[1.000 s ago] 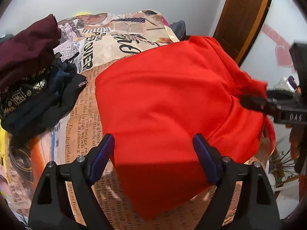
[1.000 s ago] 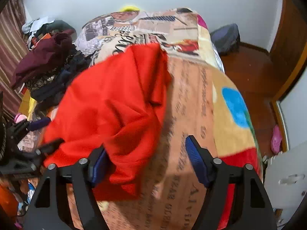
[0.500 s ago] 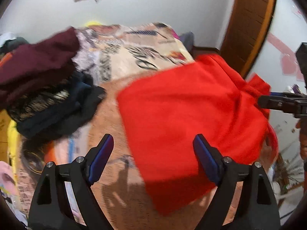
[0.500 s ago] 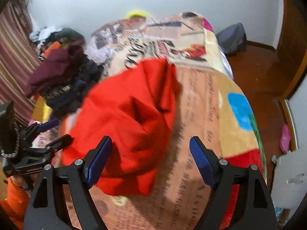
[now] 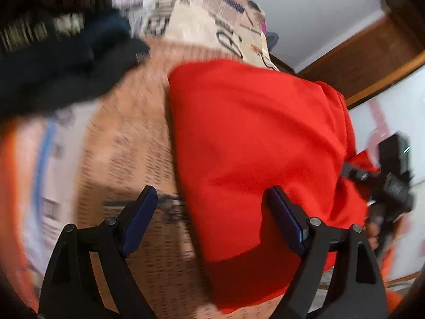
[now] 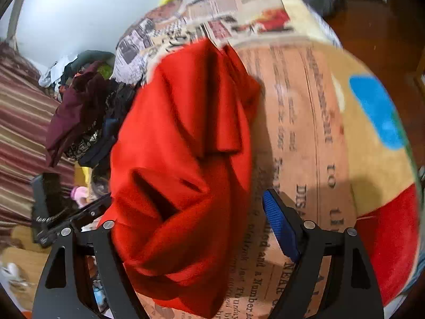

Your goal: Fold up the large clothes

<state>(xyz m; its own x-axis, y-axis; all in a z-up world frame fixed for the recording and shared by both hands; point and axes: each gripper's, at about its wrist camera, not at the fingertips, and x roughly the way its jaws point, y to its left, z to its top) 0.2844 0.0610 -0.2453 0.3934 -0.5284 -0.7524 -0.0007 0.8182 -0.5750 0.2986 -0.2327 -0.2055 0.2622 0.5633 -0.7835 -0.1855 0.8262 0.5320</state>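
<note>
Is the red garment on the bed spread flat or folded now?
Partly folded, not neat. The red garment shows overlapping layers and bunched creases in the right wrist view; the left wrist view shows a smoother top face.

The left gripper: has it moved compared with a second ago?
Yes. The left gripper has come closer to the printed bedspread and rolled, its fingers open over the red garment's edge.

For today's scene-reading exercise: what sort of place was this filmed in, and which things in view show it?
Most likely a bedroom in a home. A bed with a newspaper-print blanket fills the view, a red garment lies on it beside a heap of dark clothes, and a wooden door stands behind.
</note>
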